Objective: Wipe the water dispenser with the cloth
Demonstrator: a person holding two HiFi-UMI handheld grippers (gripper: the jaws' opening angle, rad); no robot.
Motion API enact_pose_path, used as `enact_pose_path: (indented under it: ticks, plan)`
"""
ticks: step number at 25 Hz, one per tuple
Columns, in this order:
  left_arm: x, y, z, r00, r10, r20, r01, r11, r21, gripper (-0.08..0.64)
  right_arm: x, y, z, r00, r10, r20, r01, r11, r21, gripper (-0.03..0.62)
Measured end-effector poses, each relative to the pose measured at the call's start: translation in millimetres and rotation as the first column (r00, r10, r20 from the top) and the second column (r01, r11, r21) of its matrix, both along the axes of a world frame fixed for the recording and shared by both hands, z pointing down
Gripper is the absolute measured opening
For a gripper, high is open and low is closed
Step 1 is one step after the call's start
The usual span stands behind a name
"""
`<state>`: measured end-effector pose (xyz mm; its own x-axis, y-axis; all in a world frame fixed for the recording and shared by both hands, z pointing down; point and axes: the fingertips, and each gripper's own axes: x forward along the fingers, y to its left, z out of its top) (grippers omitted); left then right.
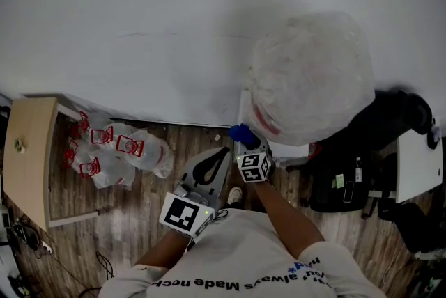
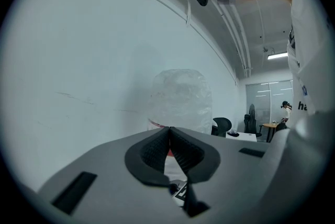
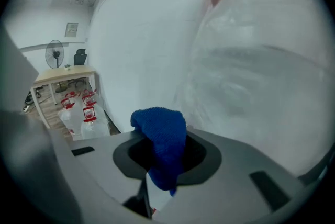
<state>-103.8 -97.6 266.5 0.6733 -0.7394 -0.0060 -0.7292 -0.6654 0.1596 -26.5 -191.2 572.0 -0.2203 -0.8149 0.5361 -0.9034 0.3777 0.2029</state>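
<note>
My left gripper hangs idle, its 2 jaws pressed together on nothing. To its right, my right gripper pinches the blue cloth, a soft, light wad that I expect to fold and drag; a hold on its bunched middle suits it. The cloth lies just beside the water dispenser, low against its plastic-wrapped bottle; I cannot tell whether they touch

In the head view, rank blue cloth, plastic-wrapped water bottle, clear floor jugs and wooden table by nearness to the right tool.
1. Blue textured cloth, gripped in the right tool.
2. Plastic-wrapped water bottle, just up-right.
3. Clear red-handled jugs, floor, left.
4. Light wooden table, far left.
</note>
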Motion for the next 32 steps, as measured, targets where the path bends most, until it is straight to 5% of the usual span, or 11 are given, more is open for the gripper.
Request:
enact_pose_path:
  ticks: [12, 32]
  plan:
    - [-3, 0, 2, 1.000, -0.005, 0.012, 0.005, 1.000, -0.006, 0.020, 9, -3, 39, 0.999, 0.039, -0.019, -0.041, 0.986, -0.163, 0.091]
    - [2, 9, -1, 1.000, 0.000, 0.008, 0.000, 1.000, -0.003, 0.020, 0, 23, 46, 0.997, -0.036, -0.073, 0.023, 0.986, -0.165, 0.089]
